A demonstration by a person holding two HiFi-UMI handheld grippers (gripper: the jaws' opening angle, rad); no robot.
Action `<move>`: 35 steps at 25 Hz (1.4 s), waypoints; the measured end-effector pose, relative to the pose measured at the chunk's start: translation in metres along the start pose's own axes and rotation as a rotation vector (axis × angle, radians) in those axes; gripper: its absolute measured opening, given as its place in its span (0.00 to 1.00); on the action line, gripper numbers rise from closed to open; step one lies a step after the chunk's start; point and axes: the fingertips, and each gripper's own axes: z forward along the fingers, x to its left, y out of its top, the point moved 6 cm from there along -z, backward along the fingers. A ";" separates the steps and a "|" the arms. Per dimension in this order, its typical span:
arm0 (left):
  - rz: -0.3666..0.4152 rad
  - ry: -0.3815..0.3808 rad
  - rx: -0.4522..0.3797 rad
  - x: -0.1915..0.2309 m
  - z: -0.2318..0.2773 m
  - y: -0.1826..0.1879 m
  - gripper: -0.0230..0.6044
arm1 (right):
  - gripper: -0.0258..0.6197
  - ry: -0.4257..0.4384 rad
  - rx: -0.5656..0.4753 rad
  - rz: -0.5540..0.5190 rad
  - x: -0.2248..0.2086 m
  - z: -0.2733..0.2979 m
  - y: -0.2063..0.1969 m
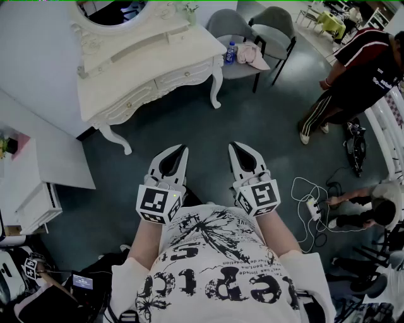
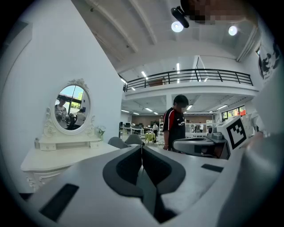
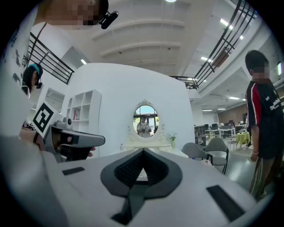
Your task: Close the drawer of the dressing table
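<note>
The white dressing table (image 1: 136, 79) with its oval mirror (image 1: 117, 11) stands at the upper left of the head view, well ahead of both grippers. Its drawer fronts (image 1: 183, 74) look flush with the apron. My left gripper (image 1: 184, 149) and right gripper (image 1: 233, 146) are held side by side in front of my chest, pointing towards the table, both shut with nothing in them. In the left gripper view the jaws (image 2: 142, 148) meet, with the table (image 2: 62, 153) off to the left. In the right gripper view the shut jaws (image 3: 143, 151) point at the mirror (image 3: 145, 119).
Two grey chairs (image 1: 243, 28) stand right of the table, one holding a bottle (image 1: 231, 53) and a pink cloth (image 1: 254, 55). A person (image 1: 360, 69) stands at the right; another crouches by a power strip and cables (image 1: 312, 205). A white shelf unit (image 1: 38, 189) is at the left.
</note>
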 end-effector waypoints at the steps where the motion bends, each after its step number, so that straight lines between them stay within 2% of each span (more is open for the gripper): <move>1: 0.000 0.000 0.001 -0.002 0.000 -0.001 0.07 | 0.07 0.001 0.000 0.001 0.000 -0.001 0.000; 7: 0.001 -0.002 0.005 -0.011 0.003 -0.003 0.07 | 0.07 0.006 0.005 0.013 -0.005 -0.006 -0.005; 11: -0.002 -0.007 0.012 -0.016 0.008 -0.005 0.07 | 0.07 -0.029 0.022 0.043 -0.013 -0.008 -0.009; 18: -0.002 -0.030 0.027 -0.019 0.024 -0.004 0.07 | 0.07 -0.039 0.032 0.047 -0.021 -0.006 -0.011; 25: -0.018 -0.045 0.060 -0.016 0.047 -0.013 0.07 | 0.07 -0.058 0.074 0.111 -0.043 0.003 -0.028; 29: -0.029 -0.047 0.075 0.002 0.069 -0.018 0.07 | 0.07 -0.065 0.094 0.102 -0.053 0.024 -0.036; 35: -0.047 -0.072 0.093 0.054 0.121 -0.019 0.07 | 0.07 -0.100 0.135 0.075 -0.075 0.089 -0.044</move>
